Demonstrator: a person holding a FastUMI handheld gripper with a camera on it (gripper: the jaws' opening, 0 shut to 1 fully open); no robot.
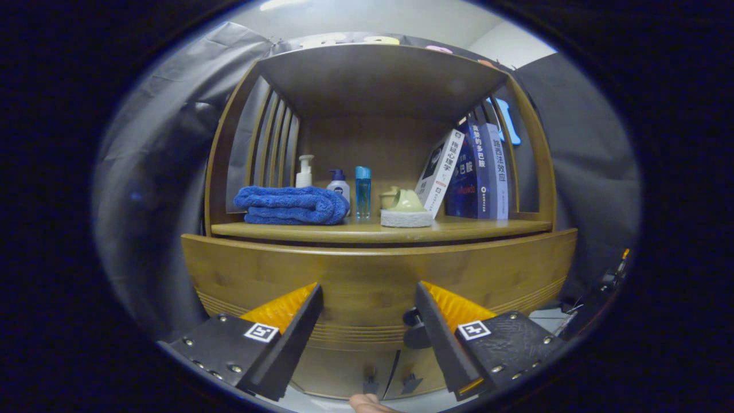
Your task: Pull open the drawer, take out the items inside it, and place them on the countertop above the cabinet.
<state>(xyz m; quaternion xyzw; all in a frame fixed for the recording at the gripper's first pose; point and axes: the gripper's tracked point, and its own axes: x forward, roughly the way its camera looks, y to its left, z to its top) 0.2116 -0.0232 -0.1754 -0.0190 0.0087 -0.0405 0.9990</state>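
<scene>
A wooden cabinet fills the view ahead. Its drawer front is a wide panel just below the countertop, and it looks closed. A dark round knob sits low on the panel, right beside the inner edge of my right finger. My gripper is open, fingers spread wide apart with nothing between them, close to the drawer front. The drawer's contents are hidden.
On the countertop lie a folded blue towel, a white pump bottle, a blue-capped bottle, a blue tumbler, a pale green soap holder and leaning books. Two lower cabinet doors with small handles sit below. A fingertip shows beneath.
</scene>
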